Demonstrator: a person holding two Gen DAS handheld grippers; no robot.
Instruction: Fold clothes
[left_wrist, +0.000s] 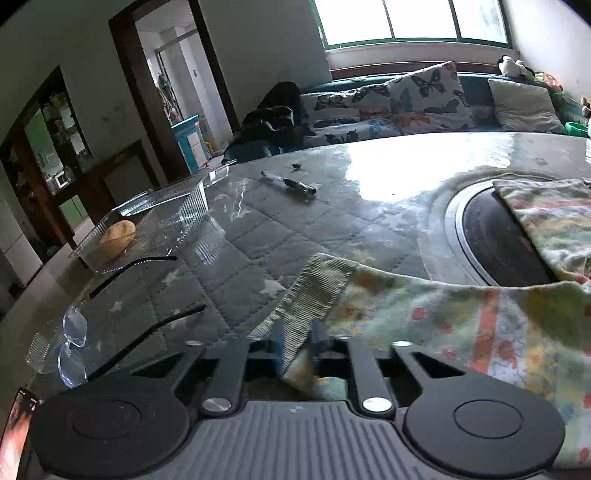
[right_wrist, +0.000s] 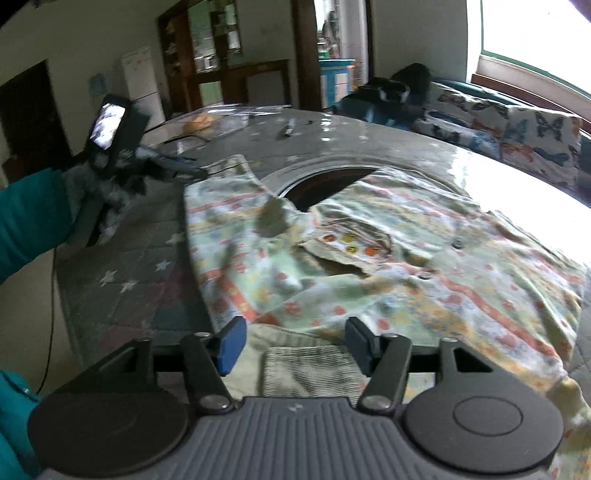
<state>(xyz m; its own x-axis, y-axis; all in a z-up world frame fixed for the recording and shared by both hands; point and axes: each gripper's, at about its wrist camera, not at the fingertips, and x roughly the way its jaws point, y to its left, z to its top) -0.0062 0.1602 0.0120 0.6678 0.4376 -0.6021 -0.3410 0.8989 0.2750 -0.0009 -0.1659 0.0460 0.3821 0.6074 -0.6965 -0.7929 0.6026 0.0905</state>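
A small patterned garment (right_wrist: 369, 266) in pale green with red and yellow prints lies spread on the round table, partly over the dark round recess (right_wrist: 321, 184) in the table's middle. My left gripper (left_wrist: 297, 343) is shut on the garment's ribbed cuff (left_wrist: 314, 291) at its left end; the garment (left_wrist: 461, 325) stretches away to the right. In the right wrist view the left gripper (right_wrist: 192, 168) shows at the far left end of the cloth. My right gripper (right_wrist: 295, 341) is open, its jaws on either side of a ribbed hem (right_wrist: 306, 365) at the near edge.
A clear plastic tray (left_wrist: 155, 218) with a bread roll (left_wrist: 116, 238), a pen (left_wrist: 290, 182), and clear glasses (left_wrist: 74, 343) lie on the quilted star-print table cover (left_wrist: 221, 258). A sofa with butterfly cushions (left_wrist: 424, 96) stands behind the table under the window.
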